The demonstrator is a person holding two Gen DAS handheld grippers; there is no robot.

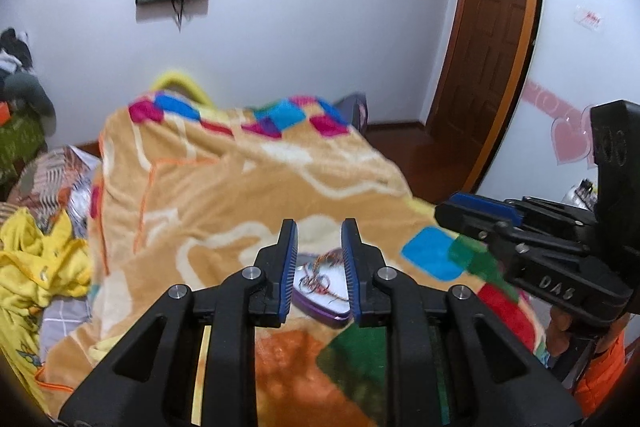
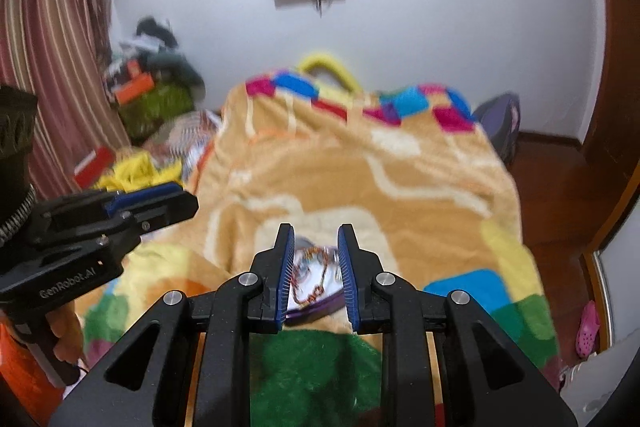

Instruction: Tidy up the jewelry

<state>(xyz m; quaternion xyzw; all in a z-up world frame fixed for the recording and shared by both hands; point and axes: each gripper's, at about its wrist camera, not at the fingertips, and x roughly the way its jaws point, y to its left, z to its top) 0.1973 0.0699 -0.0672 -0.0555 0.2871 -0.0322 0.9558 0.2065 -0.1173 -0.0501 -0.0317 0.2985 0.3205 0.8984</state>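
While we look along the left gripper [image 1: 318,267], its jaws gape, framing tangled jewelry [image 1: 318,273] in a purple tin [image 1: 320,313] on the blanket [image 1: 224,195]. Right gripper [image 2: 316,269] gapes likewise; 1 careless pinch risks snagging several strands.

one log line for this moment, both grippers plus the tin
left gripper: open, empty | right gripper: open, empty | jewelry: tangled in purple tin on blanket

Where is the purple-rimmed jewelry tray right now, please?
In both wrist views the purple-rimmed tray lies on the patterned blanket on the bed, seen between each gripper's open fingers, with a tangle of beaded jewelry in it.
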